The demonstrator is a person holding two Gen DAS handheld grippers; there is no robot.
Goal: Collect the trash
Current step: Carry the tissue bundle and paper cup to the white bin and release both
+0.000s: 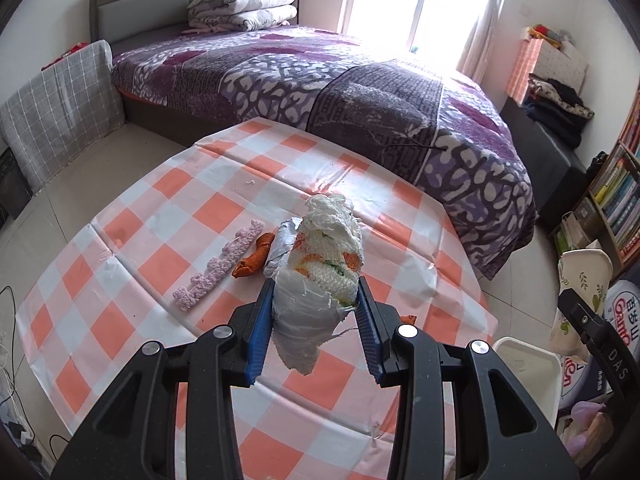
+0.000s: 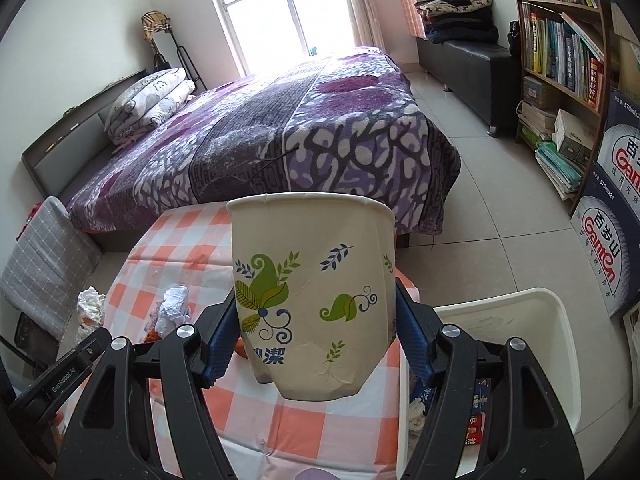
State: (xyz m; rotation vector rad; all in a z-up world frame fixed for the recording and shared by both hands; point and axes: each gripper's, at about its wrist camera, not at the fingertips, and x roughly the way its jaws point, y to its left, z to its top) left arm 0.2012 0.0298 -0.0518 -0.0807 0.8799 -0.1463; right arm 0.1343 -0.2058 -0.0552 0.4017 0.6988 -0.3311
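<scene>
Bookshelf only beside paper cup

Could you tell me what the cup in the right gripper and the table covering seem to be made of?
Paper cup: matte printed paperboard, judging by its creased wall and rolled rim. Checked tablecloth: probably thin plastic sheet; it looks glossy, with sharp fold lines and glare.

The left gripper points steeply down, its blue pads pressed on both sides of a white wad. The right gripper also tilts down, its jaws clamped wide around a paper cup.
</scene>
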